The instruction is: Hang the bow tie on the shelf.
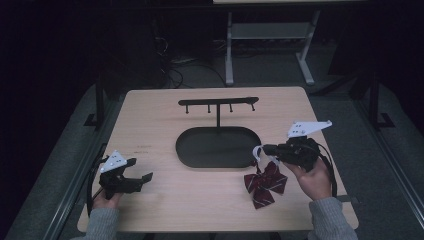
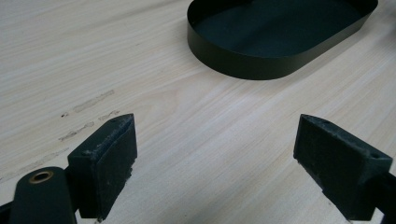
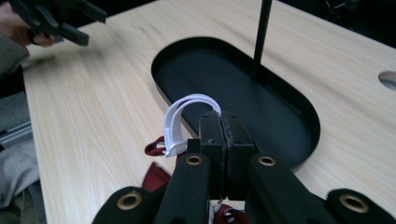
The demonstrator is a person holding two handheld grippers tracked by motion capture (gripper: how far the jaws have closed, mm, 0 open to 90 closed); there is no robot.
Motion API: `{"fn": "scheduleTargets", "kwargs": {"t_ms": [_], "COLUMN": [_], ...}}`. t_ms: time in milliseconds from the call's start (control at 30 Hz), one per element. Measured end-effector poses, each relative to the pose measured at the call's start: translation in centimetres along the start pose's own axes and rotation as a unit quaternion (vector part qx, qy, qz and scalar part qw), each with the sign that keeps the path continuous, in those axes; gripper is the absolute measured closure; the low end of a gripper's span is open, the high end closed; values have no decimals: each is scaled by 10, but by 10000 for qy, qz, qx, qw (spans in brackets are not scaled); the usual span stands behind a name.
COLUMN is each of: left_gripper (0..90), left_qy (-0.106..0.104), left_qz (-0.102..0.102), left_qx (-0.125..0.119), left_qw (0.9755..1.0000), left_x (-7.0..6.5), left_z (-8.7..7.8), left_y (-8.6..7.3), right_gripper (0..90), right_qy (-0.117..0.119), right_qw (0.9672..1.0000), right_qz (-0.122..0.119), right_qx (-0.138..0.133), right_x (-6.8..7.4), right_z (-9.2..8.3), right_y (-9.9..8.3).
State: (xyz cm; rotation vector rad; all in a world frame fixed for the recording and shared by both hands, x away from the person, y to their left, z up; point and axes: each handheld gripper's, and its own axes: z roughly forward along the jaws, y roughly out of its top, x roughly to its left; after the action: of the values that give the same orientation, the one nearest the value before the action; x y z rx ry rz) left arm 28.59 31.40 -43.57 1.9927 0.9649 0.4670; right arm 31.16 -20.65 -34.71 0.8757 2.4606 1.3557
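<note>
Bow tie strap pinched beside an empty-looking tray

The right gripper (image 3: 223,126) has its fingers closed on the white strap (image 3: 180,119) of the red bow tie (image 1: 264,183) by the table's (image 1: 165,200) right edge; the black oval tray (image 1: 218,146) seems bare inside; the left gripper (image 2: 215,154) has its fingers wide.

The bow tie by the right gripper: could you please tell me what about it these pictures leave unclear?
- Bow tie: in the right gripper view its red cloth is mostly hidden behind the right gripper.
- White strap: where the shut jaws meet it is hidden, so how much they pinch cannot be told.
- High view: the pattern on the cloth is too small and dim to read.
</note>
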Motion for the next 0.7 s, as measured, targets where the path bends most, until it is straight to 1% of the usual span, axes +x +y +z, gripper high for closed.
{"fn": "scheduleTargets", "kwargs": {"t_ms": [33,67,133,167,233,300,333,400,433,600,633,700], "left_gripper": [130,131,130,131,130,130,130,131,130,130,130,130], "left_qy": [-5,-9,-8,-4,-5,-7,-10,-9,-9,-15,-16,-17], "left_qz": [-15,-85,-69,-27,-35,-31,-60,-51,-21,-33,-33,-31], "left_qx": [-6,-47,-49,-44,-38,-21,-16,3,-27,-13,-11,-22], "left_qw": [10000,10000,10000,10000,10000,10000,10000,10000,10000,10000,10000,10000], "left_x": [0,-1,-1,0,0,-1,-1,-1,0,0,0,0], "left_z": [0,1,1,1,1,1,1,0,1,1,1,1], "left_y": [0,0,0,0,0,0,0,0,0,0,0,0], "right_gripper": [887,887,887,887,887,887,887,887,886,887,886,886], "right_qy": [-21,-29,-16,-41,-5,-44,-49,-71,-59,-59,-63,-57], "right_qw": [10000,10000,9999,9999,9997,9996,9995,9993,9991,9990,9990,9990], "right_qz": [-44,-61,-93,-124,-146,-136,-134,-130,-138,-150,-161,-148], "right_qx": [-12,-35,-79,-113,-191,-257,-294,-337,-405,-405,-413,-425], "right_x": [0,1,2,2,2,2,2,2,2,2,2,1], "right_z": [0,-1,-1,-1,0,1,1,2,3,7,10,12], "right_y": [3,6,11,14,20,26,28,31,36,45,50,54]}}
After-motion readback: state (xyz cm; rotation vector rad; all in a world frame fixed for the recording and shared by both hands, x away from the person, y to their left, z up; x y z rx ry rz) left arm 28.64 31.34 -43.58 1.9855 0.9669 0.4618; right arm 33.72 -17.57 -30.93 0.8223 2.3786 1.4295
